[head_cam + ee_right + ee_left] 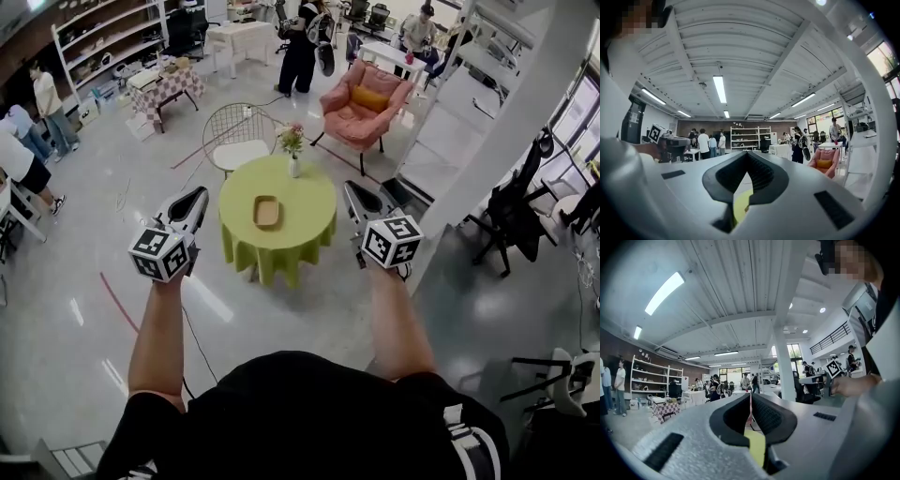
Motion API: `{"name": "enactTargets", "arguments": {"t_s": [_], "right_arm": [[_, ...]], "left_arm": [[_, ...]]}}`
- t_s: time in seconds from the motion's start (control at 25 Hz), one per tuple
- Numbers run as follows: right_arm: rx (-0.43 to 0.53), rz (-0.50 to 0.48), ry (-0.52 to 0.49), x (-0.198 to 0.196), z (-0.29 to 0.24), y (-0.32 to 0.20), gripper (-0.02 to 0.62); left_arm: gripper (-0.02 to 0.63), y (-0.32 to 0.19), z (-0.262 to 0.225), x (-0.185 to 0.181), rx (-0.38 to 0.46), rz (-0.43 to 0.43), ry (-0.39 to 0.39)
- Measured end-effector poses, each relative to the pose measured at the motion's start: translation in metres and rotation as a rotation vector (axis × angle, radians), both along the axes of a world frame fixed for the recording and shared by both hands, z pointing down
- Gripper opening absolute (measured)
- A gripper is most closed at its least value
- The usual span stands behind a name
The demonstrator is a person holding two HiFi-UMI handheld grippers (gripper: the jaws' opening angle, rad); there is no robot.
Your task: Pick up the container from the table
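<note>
Container (267, 211): shallow tan tray, flat at centre of desk (314, 234), untouched. Vase (293, 167) with flowers at desk far edge, just behind container. Left tool (195, 202) and right tool (356, 195) flank desk near side, clear of it, level. Both have jaws together, nothing between.

Risks:
- jaws arrive closed, shove container toward vase
- low rim gives poor bite, tray slips
- overreach tips vase

This is a big open-plan workspace, part office and part lounge, with a polished grey floor (75, 281), a ribbed white ceiling (731, 282) hung with strip lights (720, 89), and people (300, 47) standing about at 12 o'clock. Open shelving (103, 37) stands at 10 o'clock and black office chairs (511, 216) at 3 o'clock. A round green-clothed table (309, 211) at 12 o'clock and a pink armchair (364, 105) at 1 o'clock form a sitting corner.
</note>
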State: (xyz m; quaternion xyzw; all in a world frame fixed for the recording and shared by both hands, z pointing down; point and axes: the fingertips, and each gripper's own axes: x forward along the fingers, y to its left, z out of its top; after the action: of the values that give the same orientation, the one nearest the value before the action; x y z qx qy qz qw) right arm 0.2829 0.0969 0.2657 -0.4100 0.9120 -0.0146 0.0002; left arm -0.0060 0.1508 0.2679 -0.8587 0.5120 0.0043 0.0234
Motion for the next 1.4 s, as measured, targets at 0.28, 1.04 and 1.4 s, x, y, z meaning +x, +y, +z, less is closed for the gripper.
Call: {"name": "enactTargets", "arguments": {"t_s": [0.28, 1.04, 1.4], "right_arm": [[-0.014, -0.008, -0.001, 0.021, 0.008, -0.014, 0.009], [-0.049, 0.015, 0.030, -0.032, 0.034, -0.083, 0.008], [-0.043, 0.061, 0.018, -0.093, 0.035, -0.157, 0.008]], "left_arm": [[0.025, -0.003, 0.003, 0.015, -0.008, -0.012, -0.013], [0.025, -0.102, 0.022, -0.044, -0.013, 0.034, 0.032], [0.025, -0.188, 0.026, -0.114, -0.016, 0.071, 0.031]]}}
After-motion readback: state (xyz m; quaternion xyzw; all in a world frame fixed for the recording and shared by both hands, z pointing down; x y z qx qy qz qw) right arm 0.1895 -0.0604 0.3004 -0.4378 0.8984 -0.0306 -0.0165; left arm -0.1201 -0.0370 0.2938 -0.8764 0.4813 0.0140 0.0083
